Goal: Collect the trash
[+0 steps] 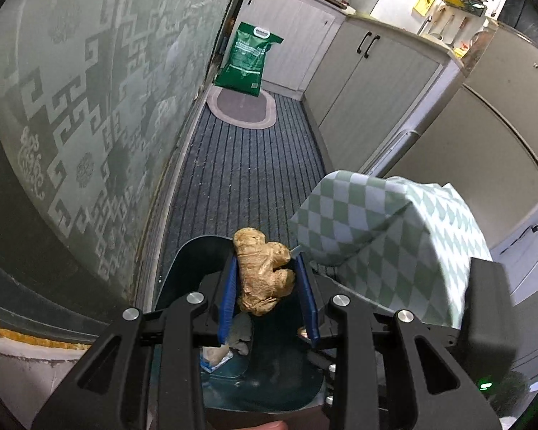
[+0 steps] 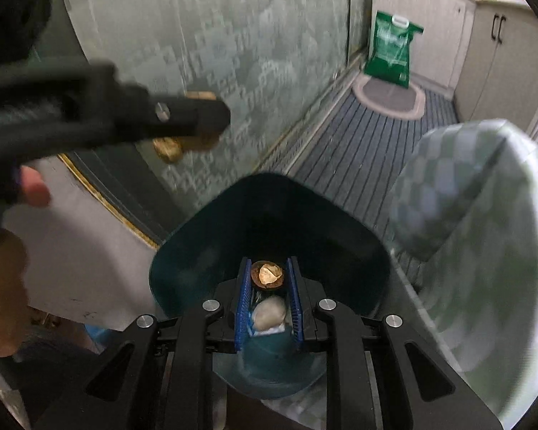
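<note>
My left gripper point(image 1: 265, 263) is shut on a knobbly piece of ginger point(image 1: 263, 276), held over the open dark teal trash bin point(image 1: 193, 251). In the right wrist view my right gripper point(image 2: 268, 268) is shut on a brown walnut shell half point(image 2: 267, 274) with a pale inside, just above the same bin point(image 2: 269, 208). Crumpled white trash point(image 2: 269, 313) lies at the bottom of the bin. The left gripper point(image 2: 201, 122) shows blurred at the upper left of that view, with the ginger point(image 2: 168, 148) in it.
A green-and-white checked cloth point(image 1: 394, 236) drapes something right beside the bin. A frosted patterned glass door point(image 1: 71, 107) runs along the left. Farther off stand a green sack point(image 1: 249, 59), an oval mat point(image 1: 242, 109), cabinets point(image 1: 376, 82) and a fridge point(image 1: 502, 125). A person's hand point(image 2: 32, 188) holds the left gripper.
</note>
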`<action>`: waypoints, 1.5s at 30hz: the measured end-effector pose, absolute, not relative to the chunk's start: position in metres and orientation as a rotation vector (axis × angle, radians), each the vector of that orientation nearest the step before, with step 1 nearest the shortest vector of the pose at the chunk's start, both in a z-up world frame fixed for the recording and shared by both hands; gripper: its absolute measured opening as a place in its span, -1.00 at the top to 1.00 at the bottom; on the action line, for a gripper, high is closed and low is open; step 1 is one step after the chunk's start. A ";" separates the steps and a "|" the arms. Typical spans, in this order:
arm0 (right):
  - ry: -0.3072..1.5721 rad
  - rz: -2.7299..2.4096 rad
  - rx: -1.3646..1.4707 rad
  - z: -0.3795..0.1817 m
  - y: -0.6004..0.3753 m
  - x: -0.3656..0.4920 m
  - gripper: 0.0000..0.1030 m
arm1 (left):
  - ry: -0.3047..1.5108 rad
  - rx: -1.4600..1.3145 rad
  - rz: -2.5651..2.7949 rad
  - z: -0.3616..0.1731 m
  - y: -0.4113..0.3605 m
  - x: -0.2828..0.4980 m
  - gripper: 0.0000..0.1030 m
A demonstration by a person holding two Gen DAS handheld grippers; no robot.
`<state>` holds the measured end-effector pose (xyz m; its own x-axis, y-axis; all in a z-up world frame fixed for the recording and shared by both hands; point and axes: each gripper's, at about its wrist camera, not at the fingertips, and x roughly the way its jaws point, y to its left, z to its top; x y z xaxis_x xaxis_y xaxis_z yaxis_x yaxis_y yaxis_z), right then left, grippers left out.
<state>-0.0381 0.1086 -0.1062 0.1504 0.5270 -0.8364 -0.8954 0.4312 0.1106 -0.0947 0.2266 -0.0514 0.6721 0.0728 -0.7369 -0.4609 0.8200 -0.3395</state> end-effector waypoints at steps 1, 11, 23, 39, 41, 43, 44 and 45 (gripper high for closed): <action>0.968 1.072 -0.474 -0.112 0.111 -0.038 0.61 | 0.789 -0.538 0.317 -0.053 0.227 -0.095 0.34; 0.990 1.055 -0.457 -0.116 0.115 -0.035 0.09 | 0.850 -0.541 0.330 -0.074 0.232 -0.096 0.33; 0.790 0.990 -0.476 -0.066 0.092 -0.030 0.00 | 0.880 -0.555 0.312 -0.085 0.231 -0.090 0.33; 0.640 0.954 -0.258 0.022 0.015 0.007 -0.17 | 1.028 -0.480 0.320 -0.129 0.204 -0.055 0.28; 0.626 0.945 -0.243 0.028 0.003 0.008 -0.19 | 1.032 -0.469 0.323 -0.130 0.202 -0.053 0.19; 0.613 0.934 -0.226 0.034 -0.008 0.012 -0.21 | 1.026 -0.461 0.322 -0.128 0.199 -0.049 0.08; 0.607 0.927 -0.216 0.037 -0.015 0.014 -0.22 | 1.020 -0.457 0.322 -0.127 0.197 -0.048 0.05; 0.603 0.920 -0.207 0.040 -0.021 0.016 -0.24 | 1.008 -0.450 0.320 -0.124 0.195 -0.047 0.00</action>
<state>0.0160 -0.0206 0.0397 0.4553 0.6836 -0.5705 -0.7959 0.5996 0.0833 -0.0469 0.1947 -0.1238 0.4996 0.0511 -0.8648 -0.4566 0.8638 -0.2128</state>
